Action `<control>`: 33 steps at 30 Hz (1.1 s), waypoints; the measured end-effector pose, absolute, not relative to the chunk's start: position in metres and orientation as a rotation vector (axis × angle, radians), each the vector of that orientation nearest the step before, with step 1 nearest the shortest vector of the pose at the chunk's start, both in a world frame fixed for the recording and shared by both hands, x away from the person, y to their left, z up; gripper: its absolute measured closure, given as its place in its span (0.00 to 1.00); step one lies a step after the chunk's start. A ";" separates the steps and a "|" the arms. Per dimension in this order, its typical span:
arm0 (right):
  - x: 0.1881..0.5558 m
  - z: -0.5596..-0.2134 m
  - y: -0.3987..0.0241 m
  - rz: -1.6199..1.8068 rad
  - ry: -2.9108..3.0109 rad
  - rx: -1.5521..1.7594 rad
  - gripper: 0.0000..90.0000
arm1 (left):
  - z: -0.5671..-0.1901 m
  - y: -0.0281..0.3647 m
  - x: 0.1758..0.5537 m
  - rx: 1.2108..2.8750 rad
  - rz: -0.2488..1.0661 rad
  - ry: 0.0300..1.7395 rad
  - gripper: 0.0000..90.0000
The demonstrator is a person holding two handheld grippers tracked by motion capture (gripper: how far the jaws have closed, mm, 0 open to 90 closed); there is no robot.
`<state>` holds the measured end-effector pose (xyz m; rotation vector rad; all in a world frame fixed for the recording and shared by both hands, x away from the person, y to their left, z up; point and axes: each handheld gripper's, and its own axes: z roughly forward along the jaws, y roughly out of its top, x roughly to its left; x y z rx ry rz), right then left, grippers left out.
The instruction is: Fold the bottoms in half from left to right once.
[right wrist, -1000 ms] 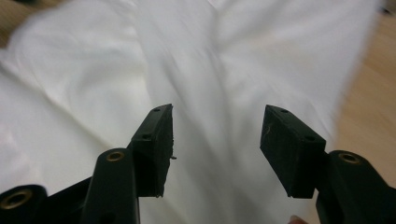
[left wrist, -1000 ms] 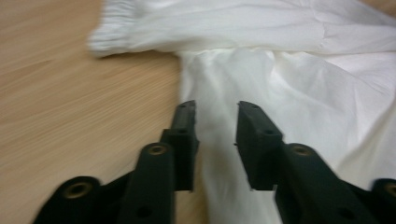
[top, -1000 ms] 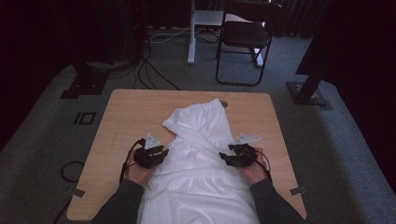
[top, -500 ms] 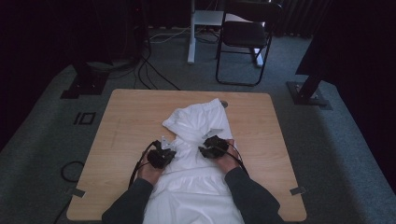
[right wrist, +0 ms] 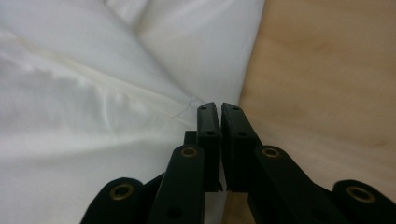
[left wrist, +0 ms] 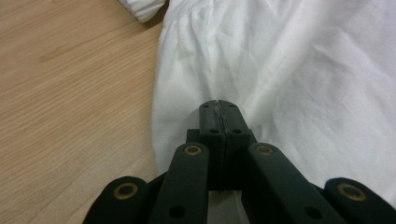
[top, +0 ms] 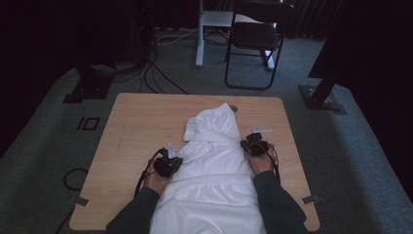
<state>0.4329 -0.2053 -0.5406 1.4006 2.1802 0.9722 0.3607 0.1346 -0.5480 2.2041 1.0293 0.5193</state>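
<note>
**Both tools pinch the white garment at its two side edges**

The left tool (top: pixel 168 163) has its jaws pressed together. In the left gripper view the two black jaws meet with no gap, and their tips sit on the white garment (top: pixel 214 170) just inside its left edge, where the fabric bunches into soft folds around them. The left tool (left wrist: pixel 219 109) appears to hold a thin pinch of that cloth, though the layer between the pads is too thin to see clearly.

The right tool (top: pixel 255 145) has just been closing, and its jaws now stand all but together, with only a hairline slit between them. In the right gripper view the right tool (right wrist: pixel 219 108) sits at the garment's right edge, where the white garment (right wrist: pixel 93 93) meets bare wood; a crease of cloth runs up to the jaw tips, and the fabric seems caught there.

Outward from the tools, the garment lies lengthwise down the middle of the bench (top: pixel 136 126), spread fairly flat between the two hands, with its lower part running off the near edge between the person's dark sleeves. Its far end is folded into a narrower, rumpled bundle near the bench's middle. A black cable loops from the left tool across the wood.

Beyond the bench, a dark chair (top: pixel 255 41) stands on grey carpet.
</note>
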 end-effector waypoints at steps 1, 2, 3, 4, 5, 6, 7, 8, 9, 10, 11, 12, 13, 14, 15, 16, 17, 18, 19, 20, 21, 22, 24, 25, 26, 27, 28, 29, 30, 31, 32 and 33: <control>0.433 -0.545 -0.206 0.971 2.189 1.407 0.96 | -0.548 0.135 0.361 2.203 0.522 1.028 1.00; 0.432 -0.549 -0.206 0.970 2.197 1.411 0.96 | -0.548 0.135 0.360 2.203 0.524 1.027 1.00; 0.431 -0.552 -0.206 0.963 2.204 1.408 0.96 | -0.548 0.135 0.360 2.203 0.526 1.027 1.00; 0.430 -0.553 -0.205 0.963 2.202 1.402 0.96 | -0.548 0.135 0.360 2.203 0.528 1.027 1.00; 0.430 -0.553 -0.205 0.959 2.204 1.394 0.96 | -0.549 0.135 0.359 2.200 0.527 1.027 1.00; 0.429 -0.553 -0.205 0.955 2.206 1.390 0.96 | -0.549 0.135 0.359 2.195 0.519 1.028 1.00; 0.427 -0.553 -0.205 0.947 2.210 1.382 0.96 | -0.549 0.136 0.358 2.192 0.515 1.030 1.00; 0.425 -0.553 -0.205 0.944 2.212 1.380 0.96 | -0.549 0.137 0.355 2.191 0.507 1.027 1.00; 0.422 -0.553 -0.205 0.945 2.217 1.374 0.96 | -0.550 0.138 0.352 2.185 0.502 1.026 1.00; 0.418 -0.553 -0.206 0.946 2.222 1.368 0.96 | -0.550 0.139 0.348 2.186 0.499 1.025 1.00; 0.414 -0.553 -0.206 0.949 2.226 1.362 0.96 | -0.550 0.140 0.344 2.184 0.496 1.020 1.00; 0.410 -0.553 -0.207 0.950 2.231 1.359 0.96 | -0.551 0.140 0.336 2.181 0.493 1.013 1.00; 0.402 -0.553 -0.207 0.954 2.239 1.356 0.96 | -0.551 0.141 0.332 2.183 0.492 1.005 1.00; 0.397 -0.554 -0.207 0.957 2.241 1.352 0.96 | -0.551 0.141 0.324 2.187 0.484 0.995 1.00; 0.388 -0.554 -0.208 0.958 2.249 1.339 0.96 | -0.552 0.142 0.320 2.189 0.478 0.987 1.00; 0.383 -0.554 -0.208 0.962 2.253 1.336 0.96 | -0.552 0.142 0.313 2.192 0.471 0.978 1.00; 0.377 -0.554 -0.209 0.968 2.258 1.338 0.96 | -0.552 0.143 0.308 2.197 0.469 0.971 1.00; 0.372 -0.555 -0.209 0.976 2.260 1.339 0.96 | -0.552 0.143 0.301 2.197 0.465 0.963 1.00; 0.364 -0.555 -0.210 0.989 2.265 1.339 0.96 | -0.552 0.144 0.296 2.202 0.459 0.959 1.00; 0.359 -0.556 -0.211 0.994 2.268 1.332 0.96 | -0.552 0.145 0.289 2.204 0.450 0.952 1.00; 0.351 -0.556 -0.211 0.997 2.278 1.327 0.96 | -0.552 0.145 0.283 2.202 0.439 0.950 1.00; 0.345 -0.556 -0.211 0.997 2.286 1.325 0.96 | -0.552 0.146 0.279 2.206 0.420 0.948 1.00; 0.336 -0.556 -0.211 0.997 2.303 1.311 0.95 | -0.552 0.148 0.272 2.209 0.380 0.942 0.99; 0.332 -0.555 -0.211 0.996 2.321 1.303 0.93 | -0.550 0.149 0.270 2.226 0.365 0.932 0.96; 0.330 -0.555 -0.211 0.995 2.335 1.297 0.91 | -0.548 0.149 0.270 2.230 0.362 0.925 0.91; 0.330 -0.553 -0.211 0.992 2.351 1.290 0.86 | -0.546 0.149 0.271 2.230 0.380 0.916 0.84; 0.331 -0.552 -0.211 0.992 2.352 1.278 0.83 | -0.542 0.150 0.272 2.221 0.404 0.903 0.78; 0.332 -0.550 -0.212 1.005 2.340 1.263 0.77 | -0.538 0.151 0.274 2.205 0.417 0.899 0.75; 0.333 -0.547 -0.212 1.024 2.326 1.261 0.73 | -0.531 0.151 0.279 2.175 0.425 0.902 0.74; 0.336 -0.540 -0.213 1.062 2.302 1.252 0.69 | -0.527 0.151 0.282 2.154 0.431 0.906 0.72; 0.337 -0.535 -0.213 1.086 2.288 1.237 0.68 | -0.518 0.148 0.292 2.121 0.441 0.892 0.71; 0.337 -0.535 -0.213 1.086 2.288 1.237 0.68 | -0.518 0.148 0.292 2.121 0.441 0.892 0.71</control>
